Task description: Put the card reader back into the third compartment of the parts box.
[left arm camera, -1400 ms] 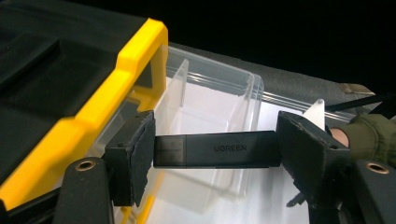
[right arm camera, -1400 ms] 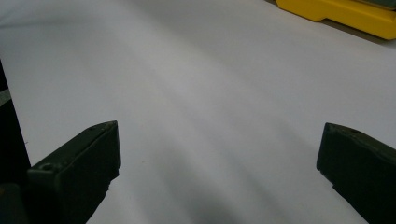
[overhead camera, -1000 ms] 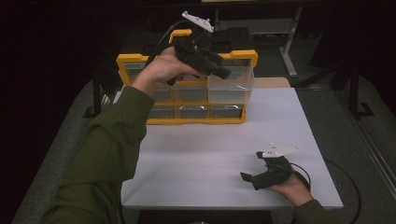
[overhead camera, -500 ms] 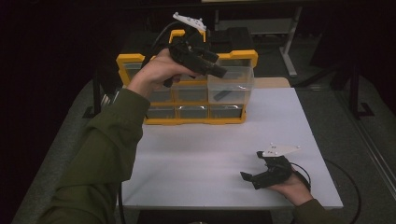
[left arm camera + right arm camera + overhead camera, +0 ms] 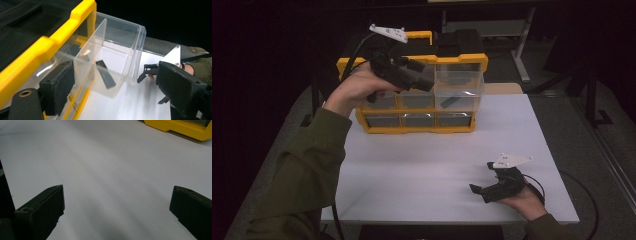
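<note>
Down front, the right claw (image 5: 477, 189) is resting spread wide on the white worktop (image 5: 422, 165). Farther back, the left claw (image 5: 424, 80) is hovering, jaws just opening, nothing between them, beside the pulled-out clear drawer (image 5: 459, 92) where a black piece (image 5: 106, 73) is lying.

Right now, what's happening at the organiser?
The left gripper is up at the yellow organiser, jaws just opening, nothing between them. A clear drawer stands pulled out with a small black piece inside. The right gripper rests open on the white table, holding nothing.
</note>
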